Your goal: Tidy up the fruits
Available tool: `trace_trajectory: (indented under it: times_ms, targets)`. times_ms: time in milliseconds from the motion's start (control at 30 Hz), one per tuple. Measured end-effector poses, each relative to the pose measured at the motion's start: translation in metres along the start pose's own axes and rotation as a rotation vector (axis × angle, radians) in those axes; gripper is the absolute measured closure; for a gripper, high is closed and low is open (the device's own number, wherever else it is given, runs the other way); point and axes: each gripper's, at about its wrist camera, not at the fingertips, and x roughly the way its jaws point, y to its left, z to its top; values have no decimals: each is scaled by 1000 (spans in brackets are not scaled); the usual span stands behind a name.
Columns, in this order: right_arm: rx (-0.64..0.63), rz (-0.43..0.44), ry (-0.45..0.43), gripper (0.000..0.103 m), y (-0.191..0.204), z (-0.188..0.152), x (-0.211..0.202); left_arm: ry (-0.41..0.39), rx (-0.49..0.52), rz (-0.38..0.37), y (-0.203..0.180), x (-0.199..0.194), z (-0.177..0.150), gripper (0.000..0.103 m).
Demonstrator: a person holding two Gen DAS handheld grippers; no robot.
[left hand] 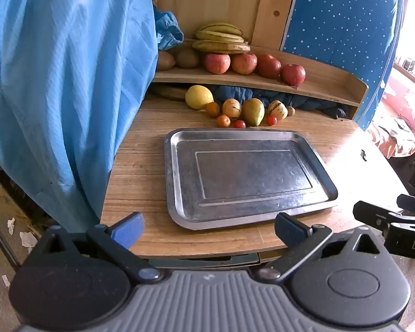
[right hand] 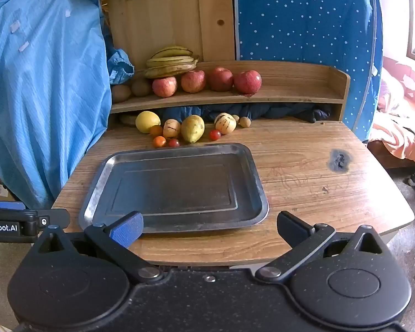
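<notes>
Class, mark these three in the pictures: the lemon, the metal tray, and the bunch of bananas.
lemon [right hand: 147,121], right wrist view, middle of its yellow skin.
metal tray [right hand: 251,166], right wrist view, its right rim.
bunch of bananas [left hand: 220,37], left wrist view, middle of the stack.

I'm looking at a dull, scuffed metal tray [right hand: 256,182] lying on a grainy wood-look table [right hand: 318,188]. My tongs' pads [right hand: 127,231] are showing matt blue, rough-textured. A crinkled blue cloth [left hand: 69,83] is hanging smooth, faintly sheeny.
</notes>
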Motion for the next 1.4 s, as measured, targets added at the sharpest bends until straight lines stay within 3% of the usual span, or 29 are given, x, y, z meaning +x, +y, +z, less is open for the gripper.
trace_trajectory:
  times_ms: [1400]
  targets:
    - [12, -3, 3, 1, -2, 1, 4, 17, -11, 0, -2, 7, 0, 1]
